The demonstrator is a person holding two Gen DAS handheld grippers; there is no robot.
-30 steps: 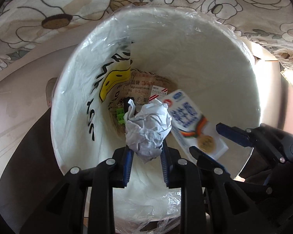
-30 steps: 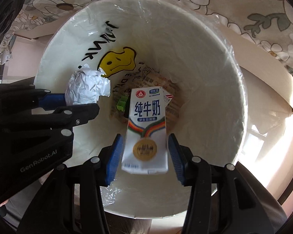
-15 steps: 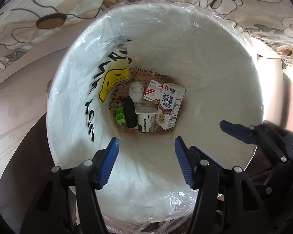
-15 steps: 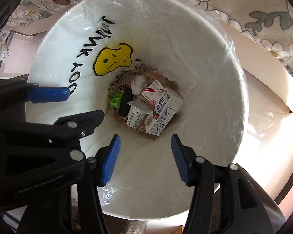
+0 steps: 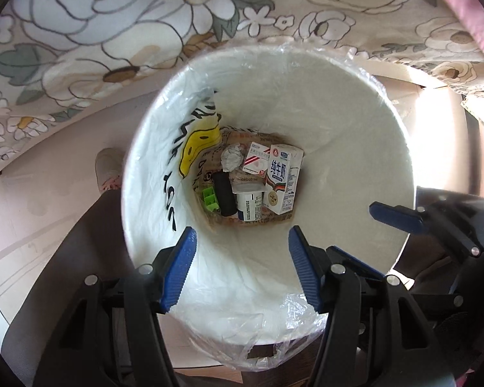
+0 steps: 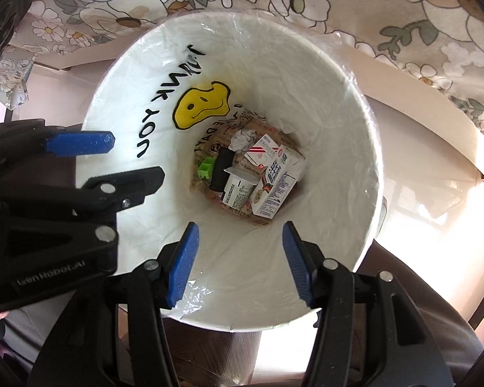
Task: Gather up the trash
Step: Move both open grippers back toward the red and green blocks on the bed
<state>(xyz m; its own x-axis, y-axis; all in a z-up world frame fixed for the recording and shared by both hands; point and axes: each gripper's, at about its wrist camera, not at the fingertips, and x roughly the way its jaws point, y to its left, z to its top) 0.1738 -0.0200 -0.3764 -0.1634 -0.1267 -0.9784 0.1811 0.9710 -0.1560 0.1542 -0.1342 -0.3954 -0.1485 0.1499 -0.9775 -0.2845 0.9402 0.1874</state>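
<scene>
Lying at the bottom of the lined bin (image 5: 355,122), the milk carton (image 5: 282,182) and paper ball (image 5: 231,157) are shown; left gripper (image 5: 242,267) and right gripper (image 6: 240,261) jaws are parted, empty. The loose liner could be snagged on withdrawal.

white plastic-lined trash bin (image 6: 322,74): 1 | white milk carton (image 6: 274,190): 1 | crumpled white paper ball (image 6: 242,138): 1 | red-and-white small box (image 6: 263,151): 1 | black cylinder (image 6: 222,172): 1 | green plastic piece (image 6: 206,167): 1 | white labelled cup (image 6: 237,190): 1
</scene>
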